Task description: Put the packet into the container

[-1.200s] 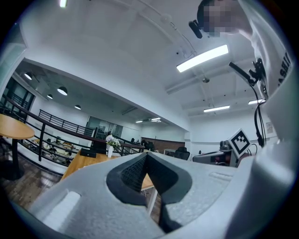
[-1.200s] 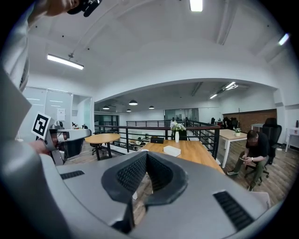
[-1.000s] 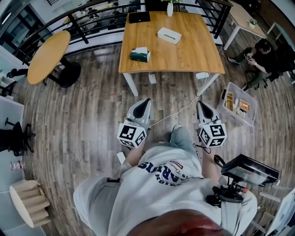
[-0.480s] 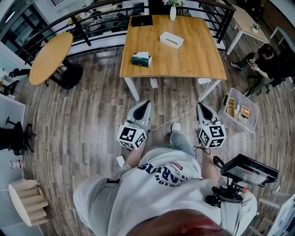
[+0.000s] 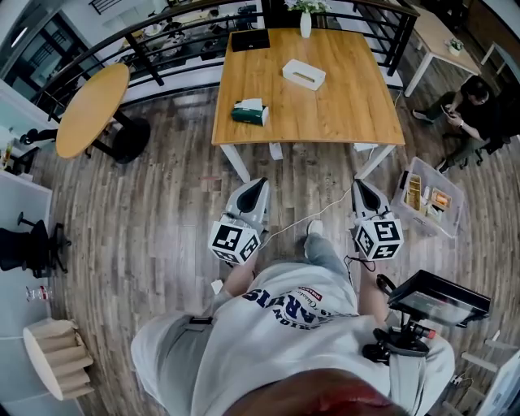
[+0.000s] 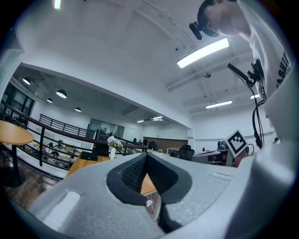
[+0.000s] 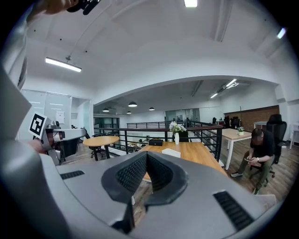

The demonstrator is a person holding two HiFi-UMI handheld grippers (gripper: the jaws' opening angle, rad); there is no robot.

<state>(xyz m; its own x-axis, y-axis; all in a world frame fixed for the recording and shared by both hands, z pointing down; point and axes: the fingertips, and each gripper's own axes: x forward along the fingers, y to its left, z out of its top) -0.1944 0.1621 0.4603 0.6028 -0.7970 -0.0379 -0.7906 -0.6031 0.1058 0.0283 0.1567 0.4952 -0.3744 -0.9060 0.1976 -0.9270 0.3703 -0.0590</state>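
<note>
The green packet [image 5: 249, 111] lies on the wooden table [image 5: 341, 106], close to its near left corner, and it is well apart from both of your grippers. You hold the two grippers low in front of your body, over the wooden floor and short of the table. From your left gripper [image 5: 262, 180] the packet is almost straight ahead, up on the table top, with the table's edge between them. In the left gripper view, your left gripper [image 6: 146, 156] has its jaws pressed together at the tips, with nothing between them. From your right gripper [image 5: 358, 183] the packet is ahead and clearly to the left. In the right gripper view, your right gripper [image 7: 147, 155] is also clenched and empty. Farther back on the table there is a white box [image 5: 304, 74], then a vase with flowers [image 5: 305, 20] at the far edge. The clear container [image 5: 416, 216] stands on the floor, to the right of the table's right front leg, ahead and to the right of your right gripper; some small things are inside it. A round table [image 5: 92, 110] stands at the left, and a seated person [image 5: 471, 106] is beyond the container.
</note>
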